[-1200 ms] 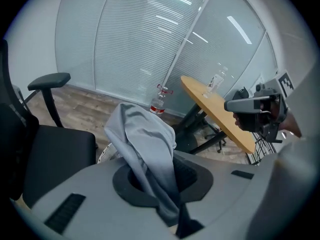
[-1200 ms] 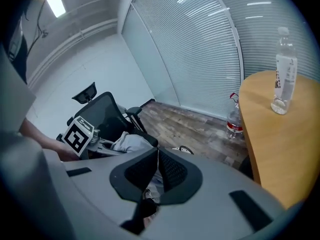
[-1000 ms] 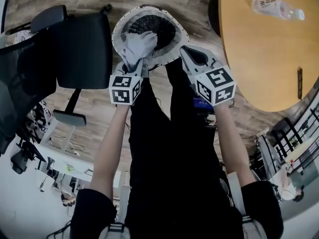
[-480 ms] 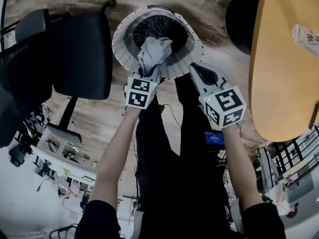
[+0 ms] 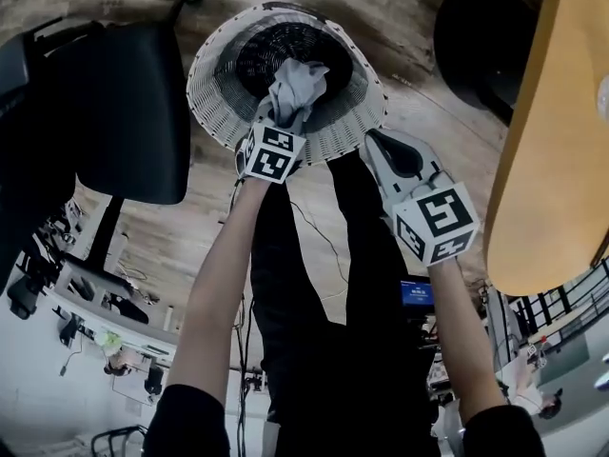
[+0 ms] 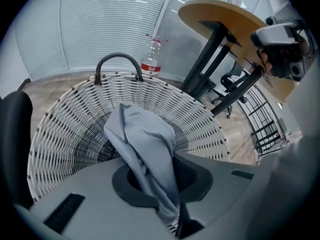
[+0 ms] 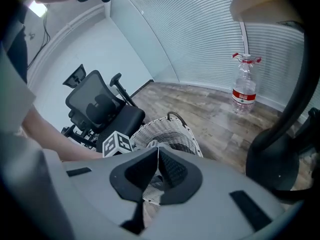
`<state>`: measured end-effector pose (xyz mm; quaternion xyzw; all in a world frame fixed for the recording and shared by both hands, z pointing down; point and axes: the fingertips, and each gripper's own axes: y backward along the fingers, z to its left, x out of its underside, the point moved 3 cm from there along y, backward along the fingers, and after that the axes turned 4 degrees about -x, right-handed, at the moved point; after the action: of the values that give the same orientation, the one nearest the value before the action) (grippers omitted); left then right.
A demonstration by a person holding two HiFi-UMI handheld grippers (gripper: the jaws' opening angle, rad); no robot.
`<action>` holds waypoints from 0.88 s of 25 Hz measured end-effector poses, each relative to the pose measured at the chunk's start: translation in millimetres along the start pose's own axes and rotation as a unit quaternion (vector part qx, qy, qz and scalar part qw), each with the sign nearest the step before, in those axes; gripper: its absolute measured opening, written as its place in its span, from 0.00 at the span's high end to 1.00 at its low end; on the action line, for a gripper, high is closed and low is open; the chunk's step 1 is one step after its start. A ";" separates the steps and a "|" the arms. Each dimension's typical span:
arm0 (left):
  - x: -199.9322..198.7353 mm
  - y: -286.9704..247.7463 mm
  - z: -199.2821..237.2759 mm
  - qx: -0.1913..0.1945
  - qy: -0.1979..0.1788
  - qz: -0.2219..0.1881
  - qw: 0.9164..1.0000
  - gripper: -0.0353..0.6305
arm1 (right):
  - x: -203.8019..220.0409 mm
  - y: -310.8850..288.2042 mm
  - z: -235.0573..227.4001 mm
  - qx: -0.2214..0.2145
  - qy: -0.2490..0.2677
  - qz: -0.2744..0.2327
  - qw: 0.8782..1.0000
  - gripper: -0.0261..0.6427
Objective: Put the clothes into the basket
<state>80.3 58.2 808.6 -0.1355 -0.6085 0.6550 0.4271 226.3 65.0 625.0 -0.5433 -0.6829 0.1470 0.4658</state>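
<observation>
Right under the left tongs (image 5: 278, 122): the basket (image 5: 211, 103) is sitting on the floor | left tongs are pinching the grey cloth (image 5: 301, 82) tight, so it is hanging over the basket's mouth, not dropping early | right tongs (image 5: 376, 143) are pressed together, holding nothing, hanging beside the basket to leave room.

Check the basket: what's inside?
Only the grey cloth, shut in the left gripper, hanging in the basket mouth. Dark bottom shows around it; the part under the cloth is hidden.
</observation>
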 end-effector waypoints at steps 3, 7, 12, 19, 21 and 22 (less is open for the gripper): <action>9.6 -35.7 6.2 -0.005 0.022 0.016 1.000 0.85 | 9.4 -7.9 -7.1 0.000 -0.002 0.005 1.000 0.93; 19.9 -77.8 17.9 -0.009 0.064 0.020 0.998 0.85 | 24.4 -24.4 -12.2 -0.003 -0.002 0.006 1.000 0.93; 33.1 -118.4 19.0 -0.006 0.089 0.029 0.996 0.85 | 47.8 -34.6 -12.9 0.000 -0.010 0.017 1.000 0.93; 46.1 -161.5 22.6 0.010 0.096 0.057 0.994 0.85 | 73.6 -47.1 -13.3 -0.006 -0.022 0.030 0.999 0.93; 50.2 -169.7 24.7 0.015 0.105 0.062 0.992 0.85 | 78.0 -51.0 -13.2 -0.007 -0.027 0.030 0.999 0.93; 52.4 -174.4 26.0 0.016 0.104 0.063 0.992 0.85 | 80.1 -53.1 -13.7 -0.007 -0.030 0.030 0.999 0.93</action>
<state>99.7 60.1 991.5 -0.2342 -0.5406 0.6725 0.4479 207.0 111.7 707.8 -0.5619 -0.6809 0.1722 0.4371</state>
